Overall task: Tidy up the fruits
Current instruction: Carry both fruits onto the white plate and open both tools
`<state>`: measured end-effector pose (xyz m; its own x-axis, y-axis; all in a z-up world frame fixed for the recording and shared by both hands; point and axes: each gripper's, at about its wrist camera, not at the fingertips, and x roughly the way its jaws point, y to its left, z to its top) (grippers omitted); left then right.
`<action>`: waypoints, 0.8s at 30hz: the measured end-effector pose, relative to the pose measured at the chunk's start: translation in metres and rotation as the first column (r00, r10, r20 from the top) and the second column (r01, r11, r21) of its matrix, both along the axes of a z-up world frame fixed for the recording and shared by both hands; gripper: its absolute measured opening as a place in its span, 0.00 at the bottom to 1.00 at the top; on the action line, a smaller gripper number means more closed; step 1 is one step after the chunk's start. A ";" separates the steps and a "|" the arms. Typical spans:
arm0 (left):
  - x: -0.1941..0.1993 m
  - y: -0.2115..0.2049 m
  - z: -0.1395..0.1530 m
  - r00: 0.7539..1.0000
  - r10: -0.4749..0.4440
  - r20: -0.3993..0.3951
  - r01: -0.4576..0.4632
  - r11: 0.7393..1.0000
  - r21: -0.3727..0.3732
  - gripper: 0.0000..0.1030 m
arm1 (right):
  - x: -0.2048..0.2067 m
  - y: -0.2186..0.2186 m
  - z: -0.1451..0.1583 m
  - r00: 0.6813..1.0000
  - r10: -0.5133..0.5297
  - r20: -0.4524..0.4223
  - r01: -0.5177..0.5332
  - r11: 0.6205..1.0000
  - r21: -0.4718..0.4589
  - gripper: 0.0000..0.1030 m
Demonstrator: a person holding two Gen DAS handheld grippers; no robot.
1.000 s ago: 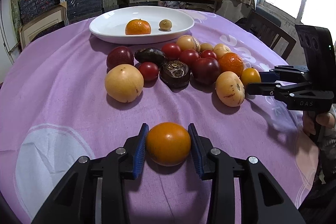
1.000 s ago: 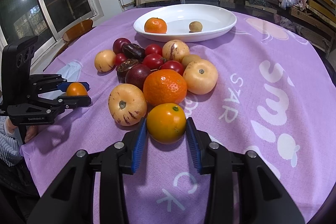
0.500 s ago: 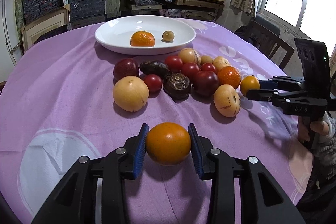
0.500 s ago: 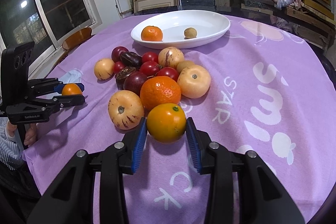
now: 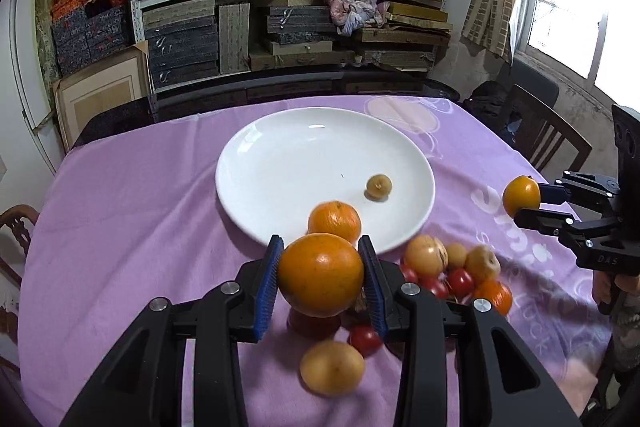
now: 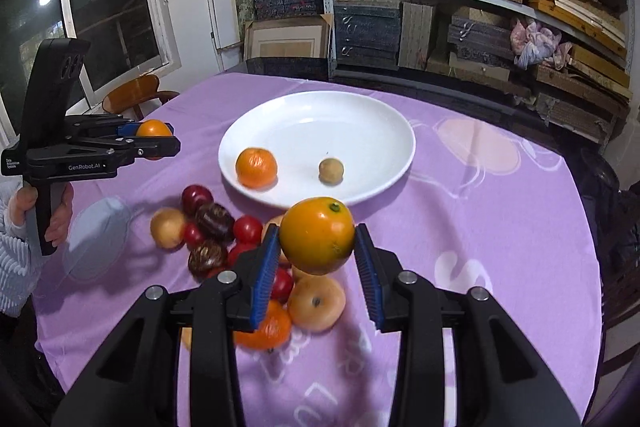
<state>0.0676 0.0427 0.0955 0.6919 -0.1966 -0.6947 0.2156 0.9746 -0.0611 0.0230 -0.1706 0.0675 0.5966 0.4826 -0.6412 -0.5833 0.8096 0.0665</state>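
Orange fruit clamped in left gripper — right gripper likewise (above plate).

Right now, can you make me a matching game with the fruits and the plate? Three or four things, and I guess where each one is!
Things:
1. left gripper
2. white plate
3. tangerine
4. dark wrinkly fruits

Places or states:
A. lying on the purple cloth in the fruit pile
B. sitting on the plate beside a small brown fruit
C. shut on an orange, lifted off the cloth
D. holds only two fruits

Pairs: 1-C, 2-D, 3-B, 4-A
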 end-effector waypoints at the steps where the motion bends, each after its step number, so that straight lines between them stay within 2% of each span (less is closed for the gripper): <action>1: 0.012 0.001 0.000 1.000 0.003 -0.010 -0.003 1.000 -0.008 0.37 | 0.012 0.006 0.003 1.000 -0.006 0.002 0.006 1.000 -0.007 0.36; 7: 0.077 0.002 -0.019 0.997 0.033 -0.072 -0.033 0.999 -0.004 0.37 | 0.090 0.049 0.001 0.999 -0.038 -0.019 0.037 0.997 -0.074 0.36; 12: 0.121 0.009 -0.040 0.991 0.069 -0.118 -0.071 0.997 -0.016 0.37 | 0.149 0.082 -0.019 0.997 -0.049 -0.060 0.040 0.989 -0.141 0.36; 18: 0.151 0.019 -0.054 0.984 0.088 -0.154 -0.094 0.995 -0.034 0.37 | 0.186 0.099 -0.040 0.994 -0.059 -0.095 0.043 0.987 -0.156 0.36; 24: 0.159 0.023 -0.063 0.980 0.103 -0.171 -0.113 0.992 -0.049 0.41 | 0.201 0.105 -0.054 0.992 -0.055 -0.115 0.033 0.982 -0.185 0.39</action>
<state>0.2263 0.0661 0.0322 0.5857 -0.1706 -0.7924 0.0910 0.9853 -0.1449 0.2241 -0.0659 0.0140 0.5285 0.3260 -0.7839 -0.5437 0.8391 -0.0176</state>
